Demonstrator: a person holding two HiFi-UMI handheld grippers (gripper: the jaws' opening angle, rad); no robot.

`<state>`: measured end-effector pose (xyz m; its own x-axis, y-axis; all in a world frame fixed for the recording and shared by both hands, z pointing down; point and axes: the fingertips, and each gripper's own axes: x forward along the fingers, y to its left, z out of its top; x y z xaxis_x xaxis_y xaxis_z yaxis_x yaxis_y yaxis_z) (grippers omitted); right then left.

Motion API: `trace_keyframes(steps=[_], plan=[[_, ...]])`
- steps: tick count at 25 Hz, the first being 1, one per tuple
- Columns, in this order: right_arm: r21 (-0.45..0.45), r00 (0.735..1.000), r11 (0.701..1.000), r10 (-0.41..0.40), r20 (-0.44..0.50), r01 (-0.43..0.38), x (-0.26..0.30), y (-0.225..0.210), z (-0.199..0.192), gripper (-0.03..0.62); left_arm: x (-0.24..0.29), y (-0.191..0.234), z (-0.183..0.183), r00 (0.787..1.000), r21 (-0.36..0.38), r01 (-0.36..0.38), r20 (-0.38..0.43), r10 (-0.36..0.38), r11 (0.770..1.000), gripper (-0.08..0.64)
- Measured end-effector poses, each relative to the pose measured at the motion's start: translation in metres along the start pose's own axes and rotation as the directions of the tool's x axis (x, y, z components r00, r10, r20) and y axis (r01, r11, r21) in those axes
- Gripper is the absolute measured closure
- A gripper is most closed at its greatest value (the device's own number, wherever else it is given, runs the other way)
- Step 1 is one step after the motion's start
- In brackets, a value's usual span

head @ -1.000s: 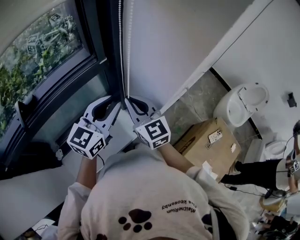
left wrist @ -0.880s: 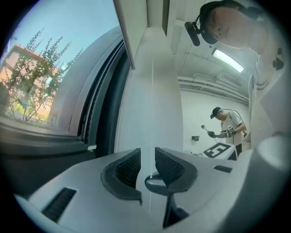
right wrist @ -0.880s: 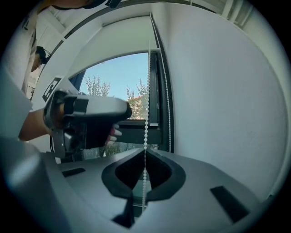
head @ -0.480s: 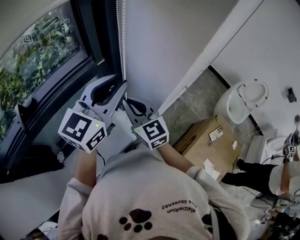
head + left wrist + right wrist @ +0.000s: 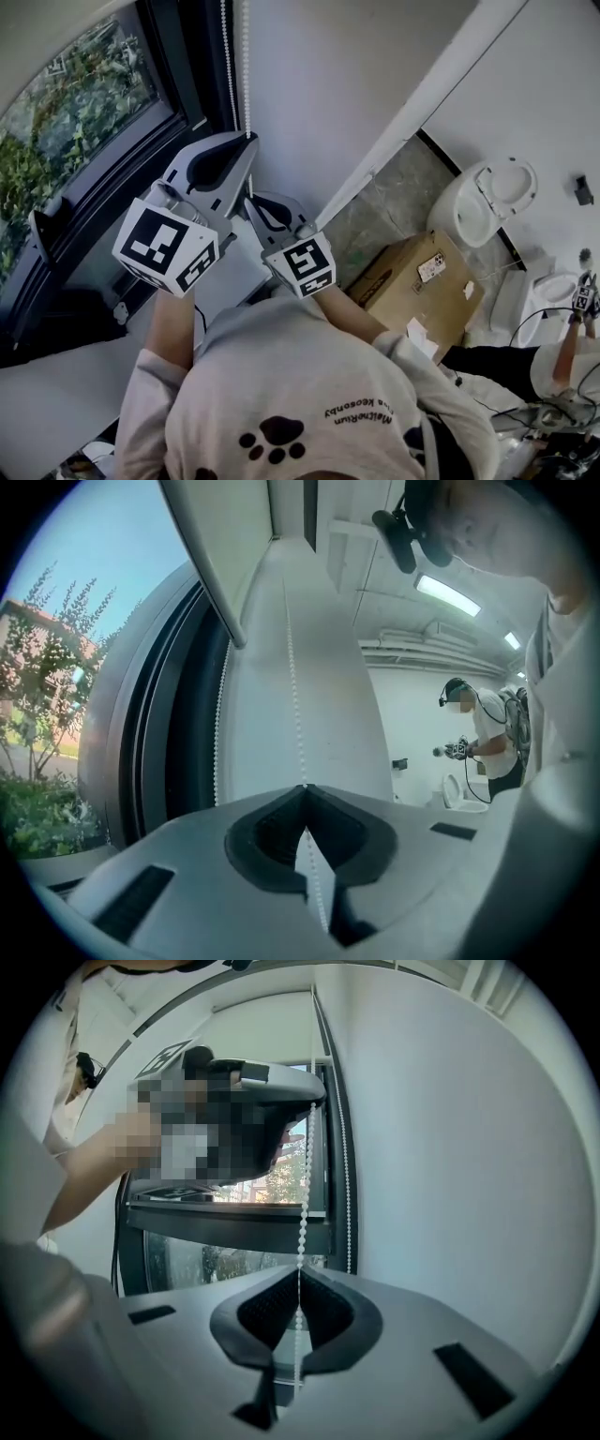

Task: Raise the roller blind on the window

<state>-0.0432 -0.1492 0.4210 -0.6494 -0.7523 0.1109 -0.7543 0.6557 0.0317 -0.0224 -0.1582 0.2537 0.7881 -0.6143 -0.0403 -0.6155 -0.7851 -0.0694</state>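
Raised, the left hand-held gripper (image 5: 247, 141) has just been clamped on the white beaded pull chain (image 5: 247, 75) above the right hand-held gripper (image 5: 250, 201), likewise clamped there. Another pull is judged prepared.

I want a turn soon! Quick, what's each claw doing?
Left claw: closed on the bead chain.
Right claw: closed on the bead chain, lower down.

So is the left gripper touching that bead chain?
Touching. In the left gripper view the left gripper has just closed its jaws, and the bead chain is pinched between their tips.
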Motion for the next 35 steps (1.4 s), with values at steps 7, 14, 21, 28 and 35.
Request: trace_keyframes(steps=[7, 14, 21, 28, 35], plan=[[-0.002, 0.999, 1.0, 0.013, -0.037, -0.013, 0.003, -0.003, -0.017, 0.581, 0.001, 0.001, -0.017, 0.999, -0.021, -0.037, -0.007, 0.037, 0.999, 0.552], [0.002, 0.996, 1.0, 0.028, -0.083, -0.028, 0.006, -0.005, -0.049, 0.581, 0.0, 0.004, -0.049, 0.997, -0.066, -0.079, -0.028, 0.077, 0.995, 0.552], [0.007, 0.991, 0.999, 0.05, -0.122, -0.049, 0.006, -0.001, -0.075, 0.581, -0.001, 0.001, -0.075, 0.993, -0.094, -0.108, -0.065, 0.102, 0.99, 0.552], [0.017, 0.985, 0.997, 0.071, -0.16, -0.07, 0.003, 0.003, -0.101, 0.581, -0.003, -0.003, -0.102, 0.989, -0.112, -0.13, -0.078, 0.122, 0.985, 0.552], [0.005, 0.98, 0.997, 0.082, -0.179, -0.082, 0.008, 0.006, -0.11, 0.581, -0.006, -0.002, -0.111, 0.987, -0.114, -0.145, -0.081, 0.136, 0.983, 0.552]])
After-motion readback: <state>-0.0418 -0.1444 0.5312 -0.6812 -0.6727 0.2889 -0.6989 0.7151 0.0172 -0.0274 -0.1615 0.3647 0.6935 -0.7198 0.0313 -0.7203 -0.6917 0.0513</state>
